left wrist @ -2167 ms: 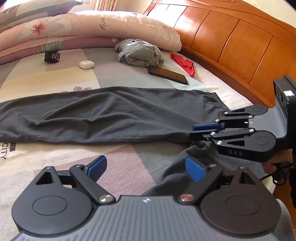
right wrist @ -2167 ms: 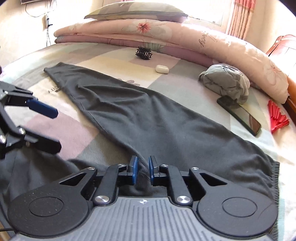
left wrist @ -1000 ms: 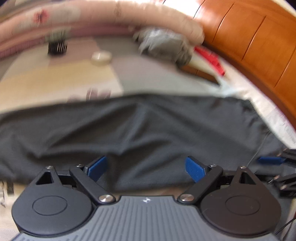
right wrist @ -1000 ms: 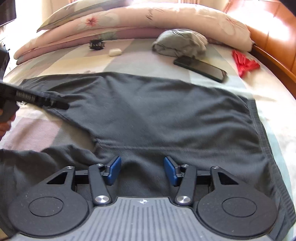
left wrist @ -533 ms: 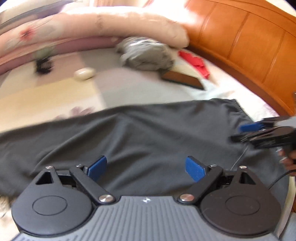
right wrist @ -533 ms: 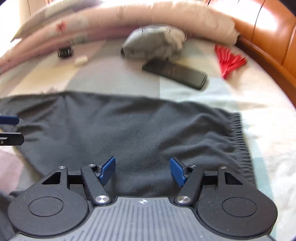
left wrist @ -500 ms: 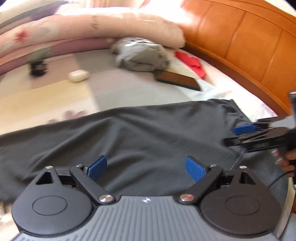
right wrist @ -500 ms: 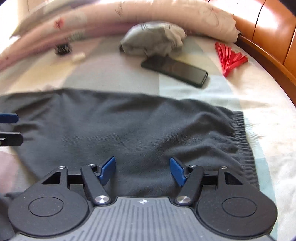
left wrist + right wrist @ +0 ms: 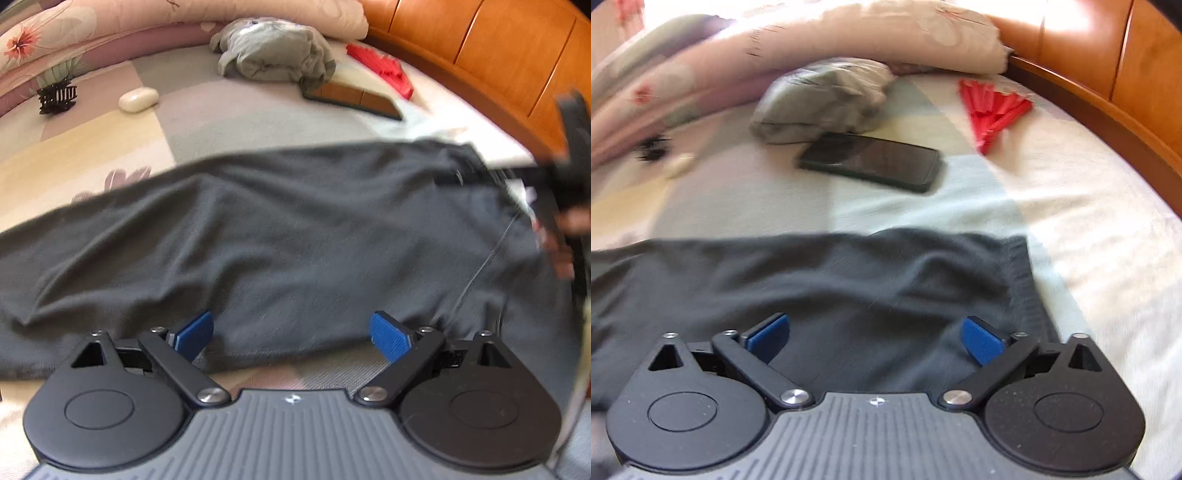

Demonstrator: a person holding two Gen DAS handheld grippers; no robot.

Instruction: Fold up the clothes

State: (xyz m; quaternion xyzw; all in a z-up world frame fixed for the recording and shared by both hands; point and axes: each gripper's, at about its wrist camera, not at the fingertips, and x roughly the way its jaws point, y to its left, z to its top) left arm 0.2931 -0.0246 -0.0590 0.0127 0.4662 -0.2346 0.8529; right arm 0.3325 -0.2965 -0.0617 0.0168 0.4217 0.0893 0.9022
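Soft, rumpled dark-grey trousers (image 9: 295,236) (ribbed waistband) beneath left gripper (image 9: 293,334) and right gripper (image 9: 875,338), fingers spread.

Place: a home bedroom.
Bed (image 9: 1089,229): patchwork sheet spread across it.
Headboard (image 9: 480,44): orange wood panels at the bed's right edge.
Bedding: floral pillows (image 9: 55,33) along the far edge.
Clutter: phone (image 9: 871,160), crumpled grey garment (image 9: 273,55).
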